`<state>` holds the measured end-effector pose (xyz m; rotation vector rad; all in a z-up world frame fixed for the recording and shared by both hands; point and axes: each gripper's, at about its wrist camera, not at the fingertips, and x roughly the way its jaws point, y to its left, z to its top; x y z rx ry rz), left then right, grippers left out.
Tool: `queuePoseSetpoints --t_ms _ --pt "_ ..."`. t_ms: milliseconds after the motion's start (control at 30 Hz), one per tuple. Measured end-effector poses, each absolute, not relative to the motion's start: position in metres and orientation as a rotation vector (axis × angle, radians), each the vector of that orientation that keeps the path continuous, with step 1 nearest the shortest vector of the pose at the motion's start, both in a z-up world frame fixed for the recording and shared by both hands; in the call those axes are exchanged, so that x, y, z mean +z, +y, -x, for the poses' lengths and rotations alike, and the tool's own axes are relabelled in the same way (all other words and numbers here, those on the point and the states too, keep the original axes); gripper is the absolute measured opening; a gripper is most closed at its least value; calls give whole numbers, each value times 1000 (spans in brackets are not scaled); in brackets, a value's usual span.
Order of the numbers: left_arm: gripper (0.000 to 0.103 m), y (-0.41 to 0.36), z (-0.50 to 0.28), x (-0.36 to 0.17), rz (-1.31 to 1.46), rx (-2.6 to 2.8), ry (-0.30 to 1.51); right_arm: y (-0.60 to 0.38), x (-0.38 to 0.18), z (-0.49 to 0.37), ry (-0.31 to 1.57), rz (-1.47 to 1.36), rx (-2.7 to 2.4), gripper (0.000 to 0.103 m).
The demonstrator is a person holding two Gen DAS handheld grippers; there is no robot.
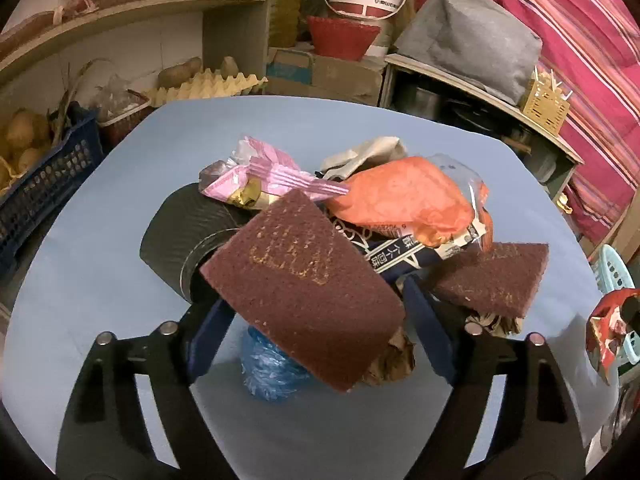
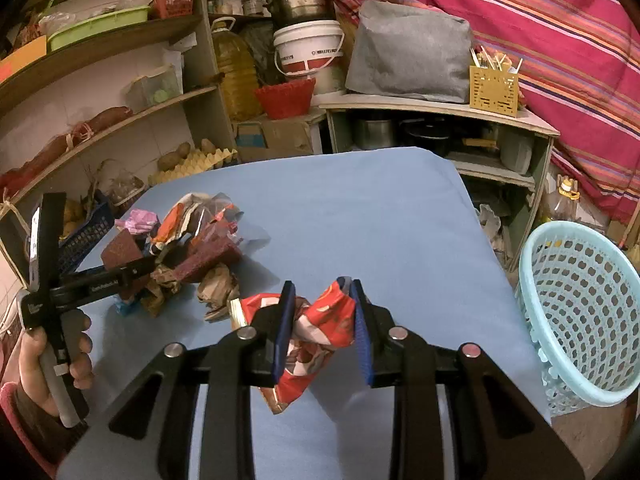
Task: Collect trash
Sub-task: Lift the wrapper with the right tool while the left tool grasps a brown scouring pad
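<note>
Your right tool (image 2: 322, 324) is clamped on a crumpled red wrapper (image 2: 316, 332), held above the near part of the blue desk (image 2: 360, 208), with the pale blue basket (image 2: 580, 320) just off the desk's right edge. Your left tool (image 1: 316, 312) grips a maroon scouring pad (image 1: 304, 284) at the near side of the trash pile (image 1: 400, 204), jaws wide around it.

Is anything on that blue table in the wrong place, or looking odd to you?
Yes. A heap of trash sits on the blue table while the turquoise basket stands beside it. In the heap, a dark red scouring pad lies tilted between the left gripper's fingers. The right gripper pinches a crumpled red wrapper.
</note>
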<state>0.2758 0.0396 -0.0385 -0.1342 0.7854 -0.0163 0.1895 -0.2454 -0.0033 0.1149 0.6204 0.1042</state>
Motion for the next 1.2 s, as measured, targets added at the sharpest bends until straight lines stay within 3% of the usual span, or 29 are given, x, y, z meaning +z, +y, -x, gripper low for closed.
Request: queuePoseSetpoints --t_ms 200,333,433,500,567,600,733,1200 --pt "73 39 -268 -34 103 -15 759 -248 -1 -188 612 -112 98 28" --pt "60 40 -256 -28 82 -21 731 -253 1 -188 604 -113 92 28" --pt "58 43 -249 -30 77 -24 741 -256 0 -188 603 -112 86 28" --pt "66 47 -245 -32 92 -17 749 -259 -1 -186 605 -117 84 28" --pt "89 51 -241 -33 102 1 743 -261 -2 -185 607 -123 87 28" --pt "92 54 -239 -31 106 12 727 -260 -2 -184 607 -120 86 28" --pt "97 60 -236 -31 129 13 717 -263 -2 -182 607 -122 84 28" --pt "98 37 -263 -44 67 25 773 -265 -6 -182 612 -118 85 28"
